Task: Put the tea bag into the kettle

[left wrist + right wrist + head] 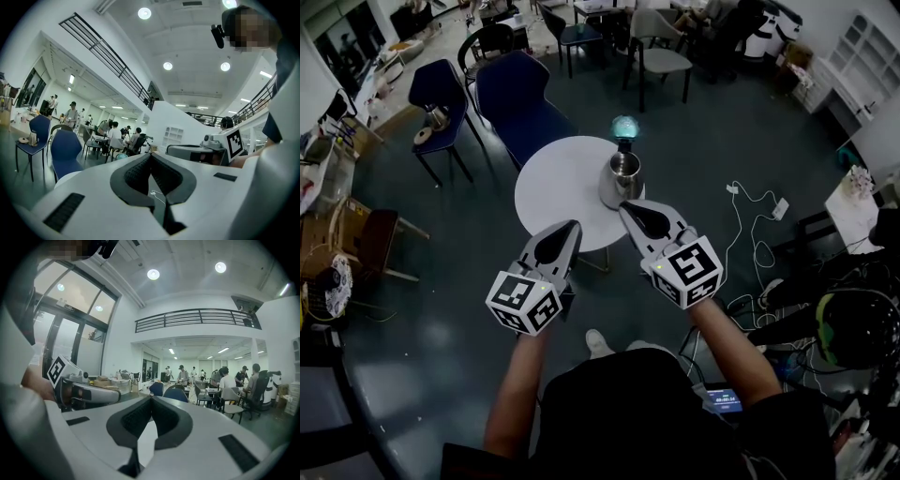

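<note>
The kettle (pixel 621 178) stands on the white counter (pixel 553 192), contents unclear. Both the left gripper (pixel 573 225) and right gripper (pixel 625 205) are closed on nothing.

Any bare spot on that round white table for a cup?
Yes: the table is bare on its left, from the kettle toward the blue chair. The kettle crowds the right side; the left gripper and right gripper hang over the near rim.

White hand-held grippers (pixel 574 225) (pixel 623 204) with black-and-white marker cubes (pixel 523 302).
</note>
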Tool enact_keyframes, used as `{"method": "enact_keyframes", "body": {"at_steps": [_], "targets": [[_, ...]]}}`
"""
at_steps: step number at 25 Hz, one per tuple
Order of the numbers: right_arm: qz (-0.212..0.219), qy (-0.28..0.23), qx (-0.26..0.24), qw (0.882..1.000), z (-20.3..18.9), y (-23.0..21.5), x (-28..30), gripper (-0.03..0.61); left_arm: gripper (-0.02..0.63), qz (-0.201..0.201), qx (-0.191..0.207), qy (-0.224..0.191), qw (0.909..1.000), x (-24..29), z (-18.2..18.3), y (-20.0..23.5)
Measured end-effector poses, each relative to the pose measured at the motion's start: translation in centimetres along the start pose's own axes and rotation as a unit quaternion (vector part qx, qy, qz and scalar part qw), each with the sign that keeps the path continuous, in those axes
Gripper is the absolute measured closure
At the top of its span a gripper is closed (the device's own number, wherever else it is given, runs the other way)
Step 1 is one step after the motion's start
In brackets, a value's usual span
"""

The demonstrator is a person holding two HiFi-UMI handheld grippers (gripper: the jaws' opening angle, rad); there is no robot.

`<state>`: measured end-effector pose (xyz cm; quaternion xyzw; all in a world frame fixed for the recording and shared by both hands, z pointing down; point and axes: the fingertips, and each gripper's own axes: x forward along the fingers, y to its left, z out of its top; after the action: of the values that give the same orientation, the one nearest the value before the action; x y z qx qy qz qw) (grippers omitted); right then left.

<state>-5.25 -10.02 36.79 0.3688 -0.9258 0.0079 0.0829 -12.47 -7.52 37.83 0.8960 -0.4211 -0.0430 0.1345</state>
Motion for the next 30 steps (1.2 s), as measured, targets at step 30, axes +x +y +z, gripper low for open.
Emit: {"method": "enact_keyframes", "body": {"at_steps": [30], "targets": [[0.029, -0.023, 0.000, 0.999, -0.4, 1.2, -14.9, 0.560, 0.598, 0.009, 0.051, -0.006, 0.9987, -1.1, -1.5, -15.3]]}}
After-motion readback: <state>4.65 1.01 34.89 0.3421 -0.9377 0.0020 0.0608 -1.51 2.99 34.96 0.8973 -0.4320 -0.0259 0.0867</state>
